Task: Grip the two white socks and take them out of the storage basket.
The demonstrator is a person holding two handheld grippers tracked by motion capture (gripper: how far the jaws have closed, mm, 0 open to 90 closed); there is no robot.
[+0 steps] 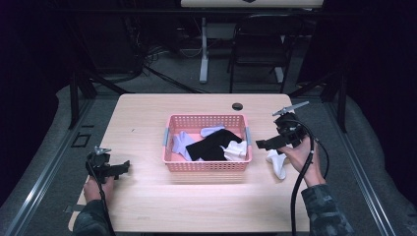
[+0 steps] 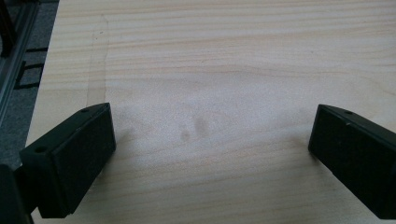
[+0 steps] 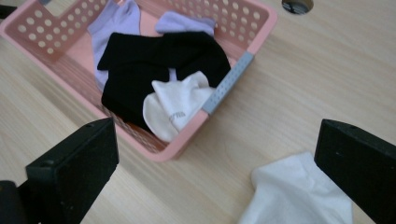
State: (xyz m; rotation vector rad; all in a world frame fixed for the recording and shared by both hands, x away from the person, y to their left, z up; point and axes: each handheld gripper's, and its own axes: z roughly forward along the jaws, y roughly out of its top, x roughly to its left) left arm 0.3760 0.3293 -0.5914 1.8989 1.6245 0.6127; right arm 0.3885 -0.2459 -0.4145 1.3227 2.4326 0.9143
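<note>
Nearest to us, our left gripper (image 1: 123, 167) sits low over the bare front-left part of the worktop (image 1: 196, 206); in the left gripper view its fingers (image 2: 70, 163) stand wide apart with nothing but wood grain between them, and both are cut off by the lower edge of that view. Our right gripper (image 1: 260, 144) is raised beside the right end of the pink basket (image 1: 206, 165), its fingers (image 3: 74, 172) spread as wide as they go and holding nothing. Under it, a white sock (image 1: 278, 162) lies on the worktop just outside the basket; our right hand (image 1: 300, 156) covers part of it in the high view, and the lower edge and the right finger cut it off in the right gripper view. Farther on, the basket holds a second white sock (image 3: 175, 105) at its right end, resting on a black garment (image 3: 149, 65) that hides most of two lilac socks (image 3: 116, 23). Beyond the basket, a dark round hole (image 1: 237, 106) marks the worktop. The room behind is too dark to make out well.
</note>
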